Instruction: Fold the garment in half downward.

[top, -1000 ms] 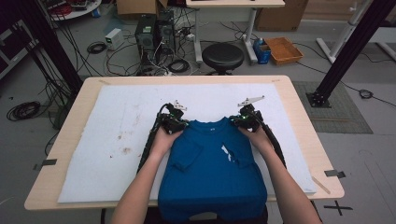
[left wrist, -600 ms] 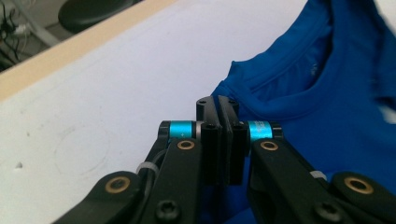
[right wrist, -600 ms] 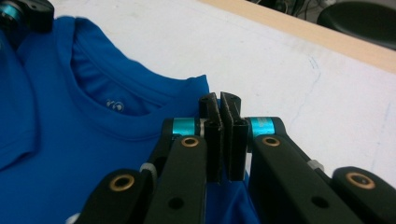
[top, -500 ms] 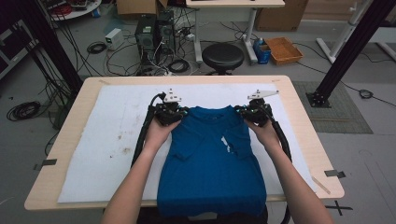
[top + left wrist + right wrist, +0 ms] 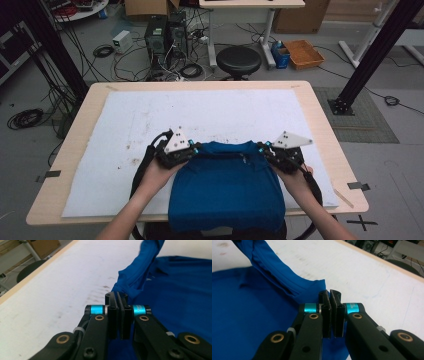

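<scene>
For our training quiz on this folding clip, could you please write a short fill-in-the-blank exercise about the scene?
1. Both grippers pinch a shirt whose colour is ____.
2. The left gripper and the right gripper each have their jaws ____ on the fabric.
3. The shirt lies on a ____ mat that covers the wooden table.
4. Beyond the table stands a round black ____.

Missing words: blue; shut; white; stool

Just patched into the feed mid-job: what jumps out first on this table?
A bright blue shirt lies on the white mat at the near edge of the table, hanging over that edge. The left gripper and right gripper are each shut on a corner of its far edge, which is held up off the mat. Beyond the table, a black stool stands among tangled cables on the floor.
</scene>
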A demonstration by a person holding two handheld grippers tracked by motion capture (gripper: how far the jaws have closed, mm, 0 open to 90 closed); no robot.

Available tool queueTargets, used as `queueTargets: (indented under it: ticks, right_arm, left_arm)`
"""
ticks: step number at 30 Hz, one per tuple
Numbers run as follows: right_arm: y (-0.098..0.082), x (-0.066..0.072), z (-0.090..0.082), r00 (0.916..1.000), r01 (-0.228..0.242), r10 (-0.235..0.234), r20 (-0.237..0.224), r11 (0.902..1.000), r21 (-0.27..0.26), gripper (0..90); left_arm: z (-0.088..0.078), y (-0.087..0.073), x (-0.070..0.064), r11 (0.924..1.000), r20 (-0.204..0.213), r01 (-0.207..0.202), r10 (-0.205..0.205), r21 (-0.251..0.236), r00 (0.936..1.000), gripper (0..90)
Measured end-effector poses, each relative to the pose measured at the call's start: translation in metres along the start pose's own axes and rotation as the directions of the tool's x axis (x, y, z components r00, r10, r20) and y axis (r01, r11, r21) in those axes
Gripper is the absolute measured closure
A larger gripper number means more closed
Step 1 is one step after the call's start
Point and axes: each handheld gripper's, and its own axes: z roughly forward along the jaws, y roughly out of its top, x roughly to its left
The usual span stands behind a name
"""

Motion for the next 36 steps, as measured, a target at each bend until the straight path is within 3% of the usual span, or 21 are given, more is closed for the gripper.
queueTargets:
  ticks: [2, 9, 14, 20, 22, 25, 27, 28, 29, 30, 31, 32, 34, 36]
  right_arm:
    - [-0.013, 0.014, -0.013, 0.9999, 0.006, -0.006, -0.01, 0.9999, 0.009, 88.4]
    - [-0.039, 0.044, -0.033, 0.9981, 0.045, -0.043, -0.044, 0.9984, 0.035, 88.2]
    - [-0.051, 0.057, -0.04, 0.9957, 0.066, -0.061, -0.07, 0.9955, 0.068, 88.0]
    - [-0.063, 0.068, -0.046, 0.9904, 0.092, -0.079, -0.114, 0.9887, 0.118, 85.5]
    - [-0.064, 0.068, -0.049, 0.9896, 0.101, -0.088, -0.114, 0.9876, 0.12, 78.8]
    - [-0.062, 0.06, -0.057, 0.9931, 0.08, -0.073, -0.091, 0.9939, 0.075, 75.4]
    - [-0.06, 0.056, -0.058, 0.9951, 0.07, -0.065, -0.075, 0.9954, 0.066, 74.5]
    - [-0.056, 0.044, -0.058, 0.9984, 0.027, -0.025, -0.05, 0.9987, 0.043, 73.7]
    - [-0.056, 0.044, -0.058, 0.9984, 0.027, -0.025, -0.05, 0.9987, 0.043, 73.7]
    - [-0.051, 0.029, -0.055, 0.9993, -0.028, 0.028, -0.023, 0.9993, 0.024, 70.9]
    - [-0.048, 0.021, -0.051, 0.998, -0.062, 0.062, -0.01, 0.9979, 0.019, 69.8]
    - [-0.048, 0.021, -0.051, 0.998, -0.062, 0.062, -0.01, 0.9979, 0.019, 69.8]
    - [-0.045, 0.005, -0.043, 0.9935, -0.112, 0.111, 0.021, 0.9937, 0.012, 67.3]
    - [-0.043, -0.009, -0.031, 0.9879, -0.153, 0.152, 0.029, 0.9881, 0.017, 66.1]
  left_arm:
    - [-0.005, -0.005, -0.012, 0.9999, 0.015, -0.015, 0.015, -0.003, 0.9998, 87.6]
    - [-0.017, -0.025, -0.046, 0.9971, 0.054, -0.071, 0.07, 0.027, 0.9961, 87.4]
    - [-0.02, -0.039, -0.063, 0.9947, 0.1, -0.082, 0.075, 0.062, 0.9922, 87.3]
    - [-0.018, -0.051, -0.079, 0.9887, 0.148, -0.105, 0.089, 0.107, 0.985, 85.0]
    - [-0.019, -0.053, -0.081, 0.9883, 0.158, -0.102, 0.083, 0.114, 0.9839, 77.0]
    - [-0.025, -0.052, -0.08, 0.9912, 0.158, -0.094, 0.079, 0.094, 0.9842, 71.2]
    - [-0.027, -0.049, -0.076, 0.9944, 0.132, -0.069, 0.058, 0.08, 0.9896, 69.8]
    - [-0.027, -0.048, -0.071, 0.9958, 0.116, -0.05, 0.041, 0.077, 0.9924, 68.1]
    - [-0.027, -0.046, -0.066, 0.9974, 0.101, -0.025, 0.018, 0.068, 0.9947, 68.1]
    - [-0.025, -0.044, -0.054, 0.9979, 0.049, 0.036, -0.038, 0.054, 0.998, 66.4]
    - [-0.023, -0.043, -0.047, 0.9963, 0.026, 0.067, -0.069, 0.053, 0.9973, 65.5]
    - [-0.023, -0.043, -0.047, 0.9963, 0.026, 0.067, -0.069, 0.053, 0.9973, 64.3]
    - [-0.017, -0.042, -0.032, 0.9879, -0.017, 0.141, -0.14, 0.066, 0.99, 63.2]
    - [-0.01, -0.043, -0.018, 0.9768, -0.05, 0.201, -0.198, 0.074, 0.979, 62.0]
